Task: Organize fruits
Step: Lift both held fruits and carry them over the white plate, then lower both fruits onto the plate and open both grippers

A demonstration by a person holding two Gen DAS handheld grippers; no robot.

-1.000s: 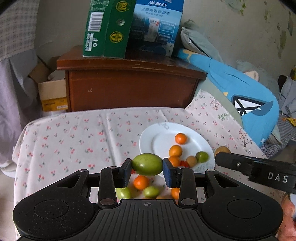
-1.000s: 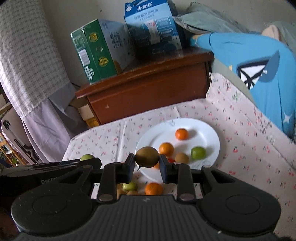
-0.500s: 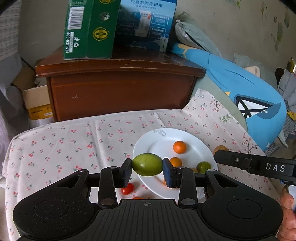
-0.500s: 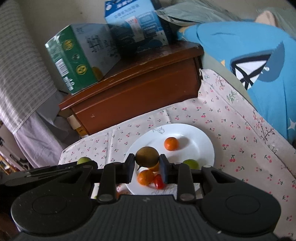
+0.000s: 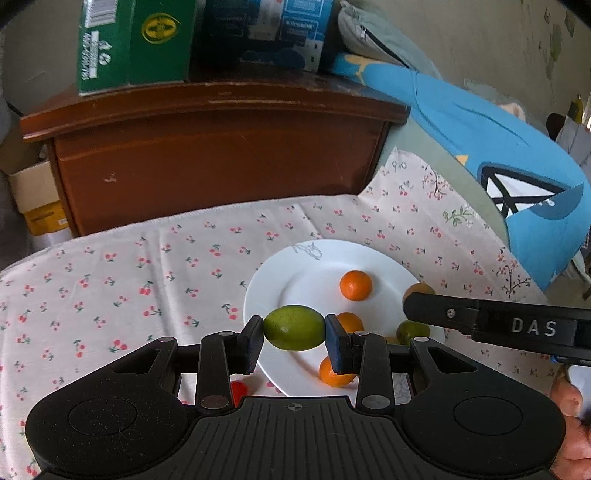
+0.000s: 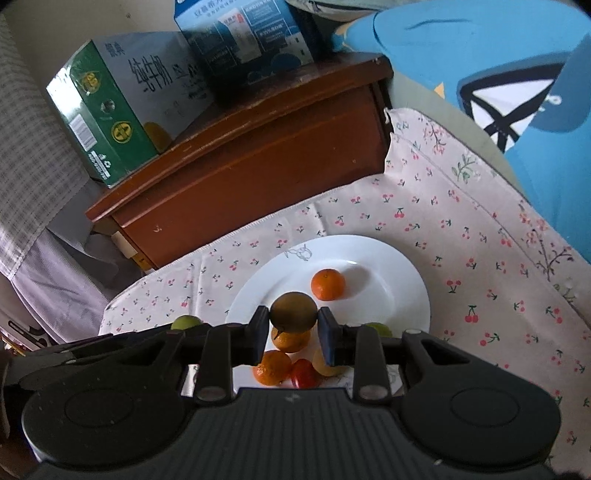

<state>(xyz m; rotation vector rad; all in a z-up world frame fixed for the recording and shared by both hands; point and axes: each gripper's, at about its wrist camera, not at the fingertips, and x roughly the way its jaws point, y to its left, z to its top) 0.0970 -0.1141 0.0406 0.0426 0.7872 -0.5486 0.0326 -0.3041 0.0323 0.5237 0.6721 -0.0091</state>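
My left gripper (image 5: 294, 328) is shut on a green oval fruit (image 5: 294, 327), held above the near left rim of the white plate (image 5: 314, 266). My right gripper (image 6: 293, 317) is shut on a dark olive-brown round fruit (image 6: 293, 311), held over the plate (image 6: 388, 266). The plate holds an orange mandarin (image 6: 327, 284), further mandarins (image 6: 272, 367), a red tomato (image 6: 303, 373) and a green fruit (image 5: 412, 331). The right gripper's side shows in the left wrist view (image 5: 498, 323). A small red tomato (image 5: 239, 390) lies on the cloth beside the plate.
The table wears a cherry-print cloth (image 5: 129, 280). Behind it stands a brown wooden cabinet (image 5: 221, 147) with a green carton (image 5: 129, 40) and a blue carton (image 5: 266, 33) on top. A blue plush shark (image 5: 498, 155) lies at the right edge.
Both grippers have moved forward over the plate with their fruits still held. The loose fruits on the cloth near the front have dropped out of view under the grippers.
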